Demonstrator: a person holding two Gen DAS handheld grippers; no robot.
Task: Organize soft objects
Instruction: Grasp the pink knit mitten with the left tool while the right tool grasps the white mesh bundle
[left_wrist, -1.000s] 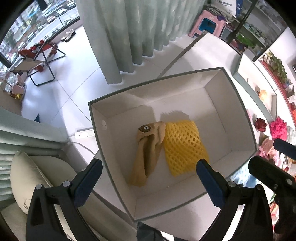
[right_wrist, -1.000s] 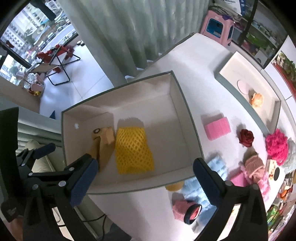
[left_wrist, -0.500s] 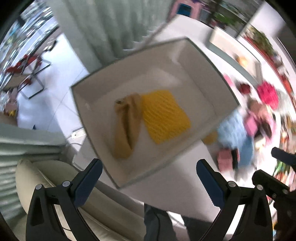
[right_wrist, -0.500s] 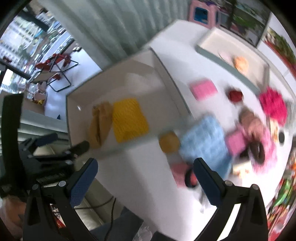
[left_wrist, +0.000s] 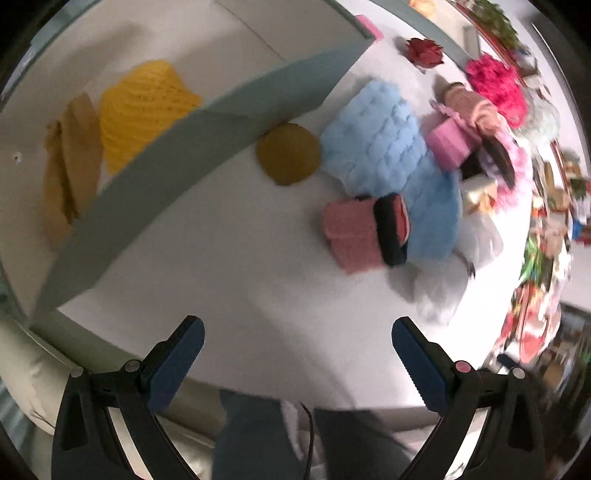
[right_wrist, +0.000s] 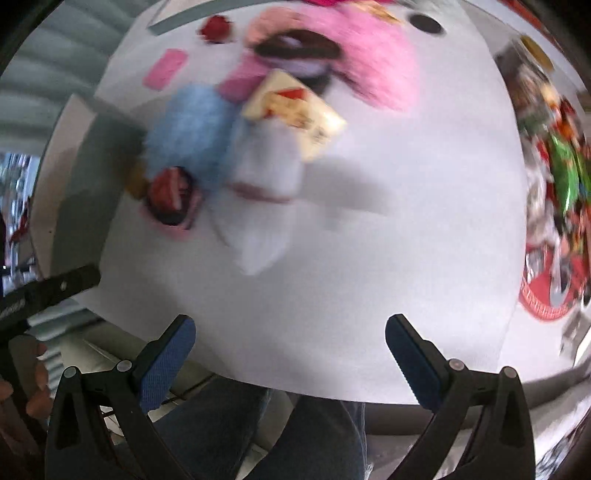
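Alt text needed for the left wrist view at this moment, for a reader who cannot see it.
The open, empty left gripper hovers over a white table. Ahead lie a pink roll, a blue fluffy cloth and a mustard round pad; left, a grey box holds a yellow mesh piece.

Both tongs share one build: the left tongs (left_wrist: 297, 332) and the right tongs (right_wrist: 290, 328) each carry two black, triangular skeleton arms with cut-out windows, and we note round silver screw heads at the pivots, one on the left pair's right arm looking pinkish. Each finger ends in a dark blue pad (left_wrist: 177, 363) with a finely ribbed face, the opposite pad (right_wrist: 413, 363) showing a saw-toothed edge. Below them we see the person's blue-grey trousers (left_wrist: 255, 435), a thin dark cable (left_wrist: 308, 435) running down beside them, and denim-blue trouser legs (right_wrist: 325, 435) in the right wrist view.
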